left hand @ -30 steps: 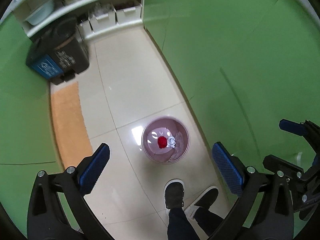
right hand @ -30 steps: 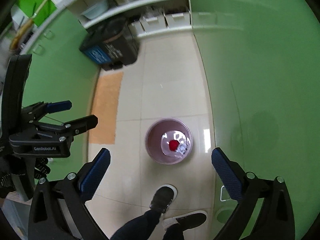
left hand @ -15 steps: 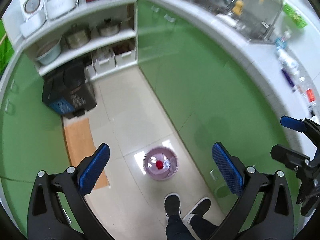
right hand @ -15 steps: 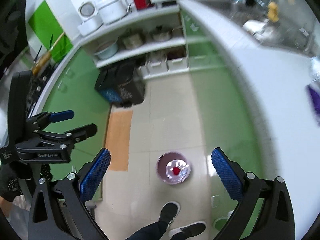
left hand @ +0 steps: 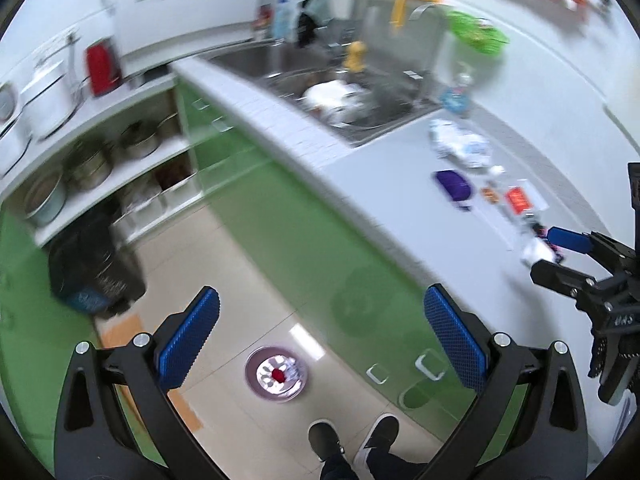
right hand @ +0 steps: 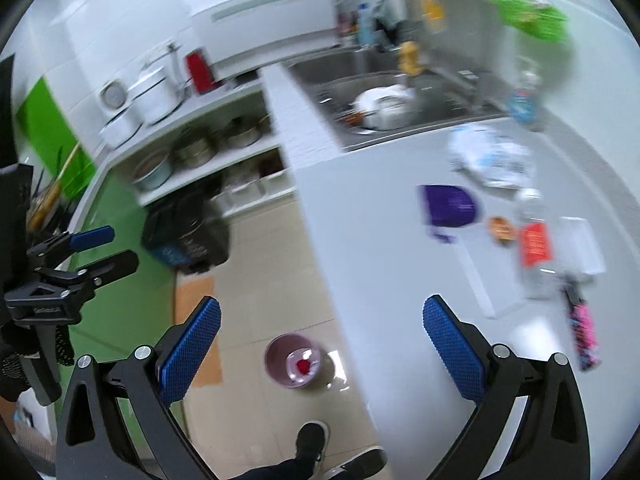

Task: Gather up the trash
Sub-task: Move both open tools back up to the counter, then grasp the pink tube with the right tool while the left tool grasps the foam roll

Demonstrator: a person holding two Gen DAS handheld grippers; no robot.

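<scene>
A pink trash bin (left hand: 277, 374) stands on the tiled floor far below, with a red scrap and a white wad inside; it also shows in the right wrist view (right hand: 297, 365). Trash lies on the white counter (right hand: 380, 240): a purple wrapper (right hand: 450, 206), a red packet (right hand: 534, 245), a crumpled white-blue bag (right hand: 490, 156), a small orange piece (right hand: 501, 229) and a pink patterned wrapper (right hand: 584, 334). My left gripper (left hand: 320, 332) is open and empty, high above the floor. My right gripper (right hand: 320, 334) is open and empty, above the counter's edge.
A steel sink (right hand: 384, 92) with dishes is at the counter's far end. Green cabinet fronts (left hand: 320, 248) run below the counter. Shelves with pots (left hand: 100, 160) and a black bin (left hand: 92, 268) stand at the back. The person's shoes (left hand: 352, 440) are by the pink bin.
Both grippers have risen from near the floor to above counter height and tilted up. The counter, its trash and the sink have come into view. The pink bin looks smaller.
</scene>
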